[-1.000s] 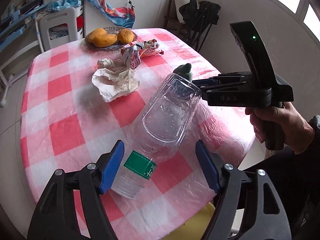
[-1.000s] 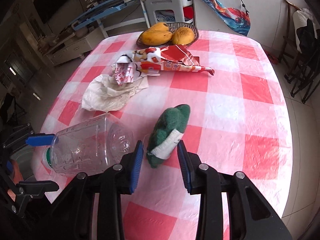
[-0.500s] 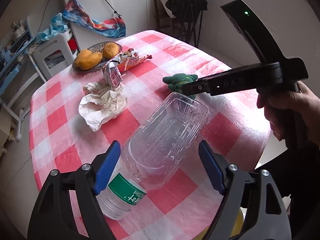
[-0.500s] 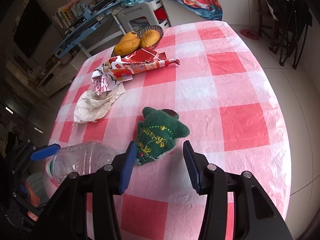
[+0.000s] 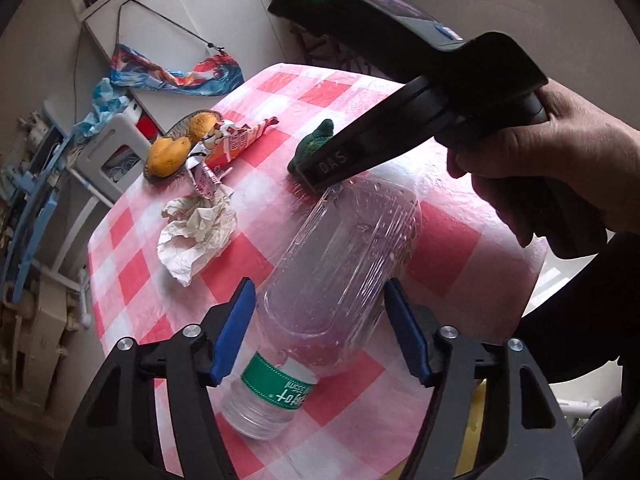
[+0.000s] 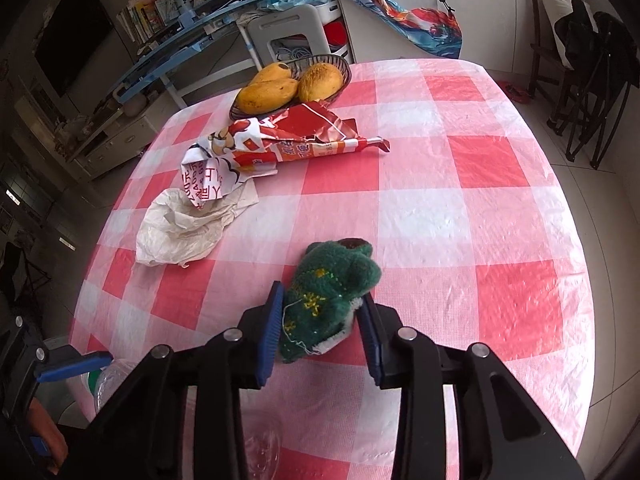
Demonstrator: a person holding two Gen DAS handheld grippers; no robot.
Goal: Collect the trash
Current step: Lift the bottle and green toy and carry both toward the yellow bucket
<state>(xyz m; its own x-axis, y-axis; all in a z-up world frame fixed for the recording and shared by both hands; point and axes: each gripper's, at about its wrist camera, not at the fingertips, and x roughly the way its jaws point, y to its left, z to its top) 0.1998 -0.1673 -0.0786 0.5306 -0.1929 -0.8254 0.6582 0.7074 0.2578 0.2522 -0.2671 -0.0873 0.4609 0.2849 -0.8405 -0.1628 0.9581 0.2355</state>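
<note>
Right wrist view alone shows right gripper point(image 6: 320, 326) squeezing green plush point(image 6: 326, 294).

Right of the green knitted toy point(image 6: 332, 296) the counter point(image 6: 500, 216) lies bare; left of it crumpled paper point(image 6: 184, 232) and a red snack wrapper point(image 6: 296, 136) block passage.

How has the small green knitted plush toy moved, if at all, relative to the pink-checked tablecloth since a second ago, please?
Yes. The green knitted plush toy has turned on the pink-checked tablecloth, white tag now underneath, as the right gripper was closing on it.
</note>
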